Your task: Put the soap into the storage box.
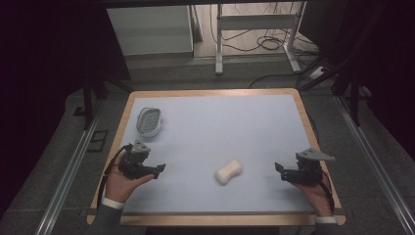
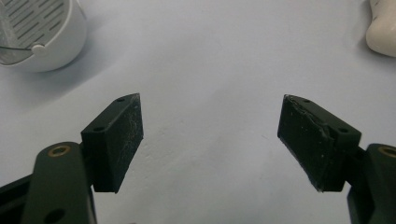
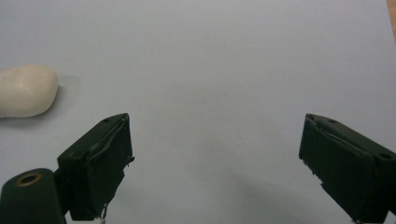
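Though apart: one soap (image 1: 229, 172); one dish (image 1: 149, 121) (slotted)

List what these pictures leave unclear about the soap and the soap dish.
- Soap: cut off by the right edge in the left gripper view and by the left edge in the right gripper view; small and soft in the high view, so any marking is unreadable.
- Soap dish: cut off by the top-left corner in the left gripper view; too small in the high view to tell its inside.

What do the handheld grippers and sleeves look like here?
Both the left gripper and the right gripper are black, each with a grey three-cornered plate on top, flat scuffed jaw pads and a dark trailing cable. Dark sleeves with white cuffs.
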A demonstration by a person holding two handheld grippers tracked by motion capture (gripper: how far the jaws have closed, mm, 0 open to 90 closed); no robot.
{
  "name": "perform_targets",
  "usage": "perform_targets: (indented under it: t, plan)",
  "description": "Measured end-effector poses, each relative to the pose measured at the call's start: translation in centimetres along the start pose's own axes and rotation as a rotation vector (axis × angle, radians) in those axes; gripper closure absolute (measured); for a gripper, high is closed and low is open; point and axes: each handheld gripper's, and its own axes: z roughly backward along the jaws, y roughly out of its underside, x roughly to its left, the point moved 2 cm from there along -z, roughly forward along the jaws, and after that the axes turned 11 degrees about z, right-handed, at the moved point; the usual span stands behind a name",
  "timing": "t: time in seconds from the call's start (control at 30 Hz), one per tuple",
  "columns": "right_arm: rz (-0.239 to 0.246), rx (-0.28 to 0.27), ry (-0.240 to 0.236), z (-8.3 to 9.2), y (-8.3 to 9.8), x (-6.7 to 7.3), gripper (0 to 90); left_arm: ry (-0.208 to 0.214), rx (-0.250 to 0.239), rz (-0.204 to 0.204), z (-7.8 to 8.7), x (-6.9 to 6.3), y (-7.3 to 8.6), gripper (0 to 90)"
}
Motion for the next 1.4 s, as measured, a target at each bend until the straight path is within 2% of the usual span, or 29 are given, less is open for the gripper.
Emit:
perform_targets:
  t: [0.07,0.27,0.4,0.43,0.6,0.87,1.07,1.27,1.4]
  plan:
    - [0.003,0.0,-0.001,0.0,0.0,0.0,9.4,0.002,0.001,0.006,0.0,-0.1,-0.1,22.6]
    - [0.008,0.002,0.001,-0.1,0.0,0.1,9.4,0.011,0.016,-0.011,-0.2,-0.9,-0.8,22.3]
    - [0.012,-0.002,-0.006,-0.1,0.0,0.1,9.4,0.023,0.037,-0.025,-1.1,-1.8,-1.4,22.0]
    - [0.011,-0.002,-0.006,-0.1,0.0,0.0,9.3,0.033,0.043,-0.038,-1.4,-2.5,-1.8,22.0]
    - [0.012,0.0,0.0,0.0,0.1,0.0,9.4,0.053,0.052,-0.069,-1.8,-3.8,-2.4,21.9]
    - [0.006,0.005,0.004,0.0,0.2,-0.2,9.4,0.065,0.061,-0.09,-2.1,-5.0,-2.9,21.8]
    - [0.01,0.007,0.006,0.0,0.2,-0.1,9.4,0.089,0.063,-0.106,-2.5,-6.4,-3.4,20.2]
    - [0.005,0.013,0.011,-0.1,0.3,-0.2,9.4,0.099,0.072,-0.116,-2.9,-7.1,-3.6,20.4]
    - [0.007,0.014,0.012,-0.1,0.3,-0.2,9.4,0.117,0.082,-0.141,-3.1,-8.1,-3.9,20.3]
